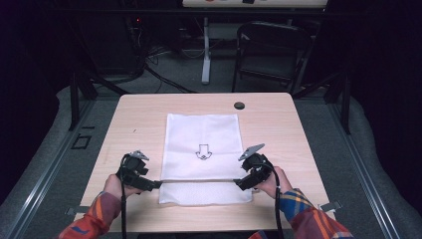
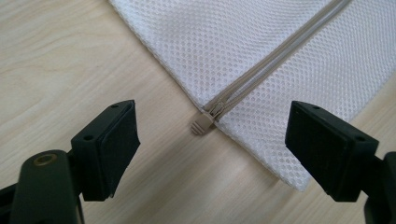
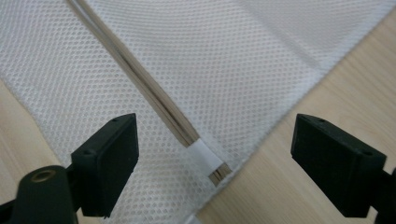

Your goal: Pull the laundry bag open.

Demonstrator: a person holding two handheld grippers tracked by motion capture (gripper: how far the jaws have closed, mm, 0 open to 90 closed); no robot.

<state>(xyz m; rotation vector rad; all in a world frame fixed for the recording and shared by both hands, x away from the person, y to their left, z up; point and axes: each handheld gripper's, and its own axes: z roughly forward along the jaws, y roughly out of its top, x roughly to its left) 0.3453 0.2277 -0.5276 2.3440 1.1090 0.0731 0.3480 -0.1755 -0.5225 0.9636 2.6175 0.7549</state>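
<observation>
We have a white mesh bag lying flat in the middle of the table, its zipper running across the near end. Our left gripper sits at the left end of that zipper and our right gripper at the right end, each low over the table edge of the bag.

In the left gripper view the jaws stand wide apart with nothing between them, and the zipper pull lies just ahead, poking off the bag's edge onto the wood. In the right gripper view the jaws are likewise spread and empty, straddling the zipper's closed end, where a white tab wraps the tape.

We judge this the approach step of unzipping: both tools are lined up but neither has taken hold. The zipper looks fully closed, though from above the line is too thin for us to be sure.

Next we would push the left gripper forward and pinch the small pull squarely, since it lies flat and could slip. The right should clamp the end tab to keep the mesh taut while the pull is drawn across.
</observation>
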